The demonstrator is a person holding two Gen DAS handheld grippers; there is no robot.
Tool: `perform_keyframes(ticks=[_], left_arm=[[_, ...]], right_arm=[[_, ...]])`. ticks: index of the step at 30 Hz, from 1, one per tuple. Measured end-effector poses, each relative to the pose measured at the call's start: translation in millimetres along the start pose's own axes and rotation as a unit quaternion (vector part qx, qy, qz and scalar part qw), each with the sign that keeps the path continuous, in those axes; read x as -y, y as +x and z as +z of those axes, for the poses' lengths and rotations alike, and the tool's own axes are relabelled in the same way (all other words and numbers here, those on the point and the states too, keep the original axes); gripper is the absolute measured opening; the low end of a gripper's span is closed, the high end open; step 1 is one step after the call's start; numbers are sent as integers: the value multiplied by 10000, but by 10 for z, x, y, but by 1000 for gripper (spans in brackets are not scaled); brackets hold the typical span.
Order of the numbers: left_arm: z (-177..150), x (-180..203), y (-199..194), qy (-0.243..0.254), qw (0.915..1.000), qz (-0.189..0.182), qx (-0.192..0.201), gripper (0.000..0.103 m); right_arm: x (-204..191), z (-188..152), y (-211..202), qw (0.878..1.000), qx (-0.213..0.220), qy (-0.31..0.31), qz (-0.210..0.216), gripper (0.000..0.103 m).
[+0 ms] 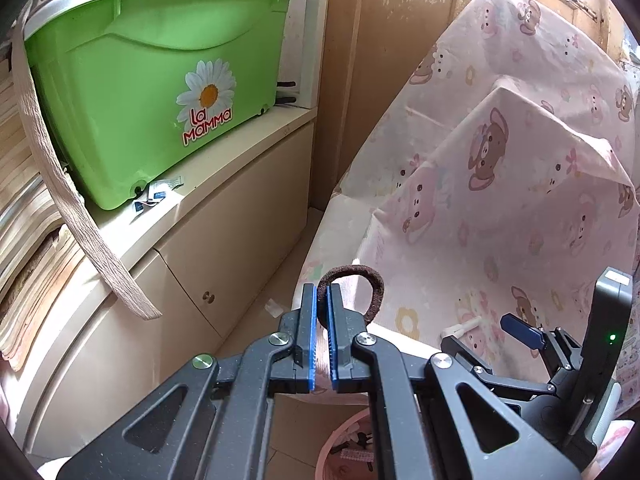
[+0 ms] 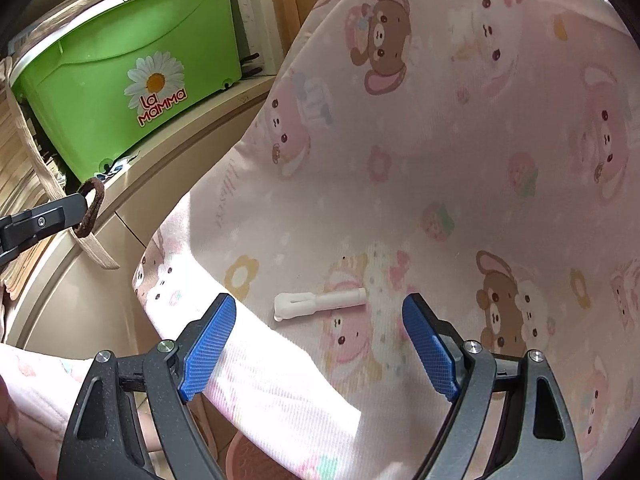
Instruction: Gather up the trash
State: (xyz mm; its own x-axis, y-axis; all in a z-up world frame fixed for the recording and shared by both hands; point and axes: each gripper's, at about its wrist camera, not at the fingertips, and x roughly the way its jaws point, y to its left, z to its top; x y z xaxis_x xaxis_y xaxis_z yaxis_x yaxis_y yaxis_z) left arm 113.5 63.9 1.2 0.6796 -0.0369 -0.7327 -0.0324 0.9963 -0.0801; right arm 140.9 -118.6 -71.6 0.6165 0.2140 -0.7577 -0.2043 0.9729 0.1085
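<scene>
A green storage bin (image 1: 152,92) is seen on a cream cabinet (image 1: 224,216) beside stacked papers (image 1: 24,216). A pink bear-print sheet (image 1: 500,184) is draped at right, before wooden panelling (image 1: 400,40).

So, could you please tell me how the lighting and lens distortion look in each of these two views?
Left wrist view: bright, even daylight, sharp; the fisheye bends the cabinet edge and darkens the corners; the left gripper and hair tie are crisp. Right wrist view: a soft shadow falls across the sheet, the white tube stays clear, and the bin looks bowed.
</scene>
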Motion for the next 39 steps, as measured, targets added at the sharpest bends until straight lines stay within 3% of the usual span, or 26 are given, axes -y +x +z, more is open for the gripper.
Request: perform_keyframes(ticks=[5, 8, 11, 13, 16, 17, 22, 29, 39], left_arm=[[-3, 46, -100, 200, 9989, 288, 309, 4], [19, 21, -125, 176, 9988, 258, 378, 4], [27, 0, -107, 131, 9990, 256, 339, 4], [25, 7, -106, 142, 9990, 251, 335, 4], [17, 38, -113, 205, 9987, 296, 370, 4], [14, 43, -114, 213, 9986, 297, 373, 4], [20, 23, -103, 144, 9991, 245, 325, 4], [19, 9, -124, 138, 9990, 242, 359, 4], [25, 32, -152, 194, 9988, 244, 390, 4]], right_arm=[[-2, 12, 21, 9999, -6, -116, -68, 86], [-9, 20, 41, 9998, -24, -169, -120, 85], [-1, 8, 90, 9995, -116, -220, -177, 69], [17, 5, 97, 9997, -149, -174, -51, 64], [-7, 1, 68, 9996, -125, -251, -36, 43], [-24, -3, 60, 9994, -127, -310, -32, 31], [-80, -39, 21, 9986, -83, -525, -85, 9], [93, -37, -7, 9994, -81, -252, -241, 3], [935, 58, -145, 9928, -110, 1133, 384, 2]])
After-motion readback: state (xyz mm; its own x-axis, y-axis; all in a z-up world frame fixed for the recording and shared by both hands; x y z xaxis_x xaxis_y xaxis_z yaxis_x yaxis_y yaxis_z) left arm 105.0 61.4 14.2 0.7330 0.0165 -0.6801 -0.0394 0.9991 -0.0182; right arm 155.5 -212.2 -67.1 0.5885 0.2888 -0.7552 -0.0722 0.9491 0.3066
